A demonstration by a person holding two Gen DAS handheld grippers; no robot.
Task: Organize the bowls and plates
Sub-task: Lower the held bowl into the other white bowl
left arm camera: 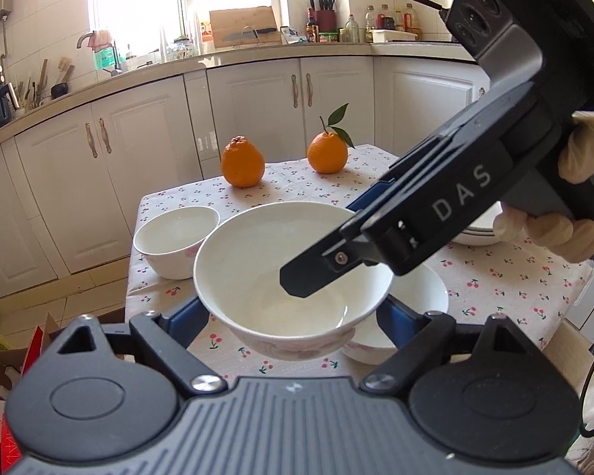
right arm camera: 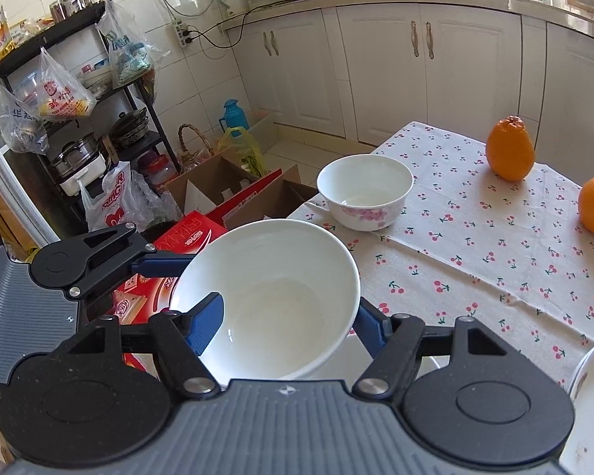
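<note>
A large white bowl hangs in the air over the near left side of the table. My left gripper is shut around its lower body, a blue finger on each side. In the right wrist view one of its fingers meets the bowl from the left. My right gripper is shut on the bowl's wall, with one finger inside and the other outside. It reaches in from the right, held by a gloved hand. A small white bowl with pink flowers stands on the table's left side.
Two oranges stand at the far end of the cherry-print tablecloth. Stacked white plates sit at the right, and another white dish lies under the lifted bowl. Boxes and bags crowd the floor left of the table.
</note>
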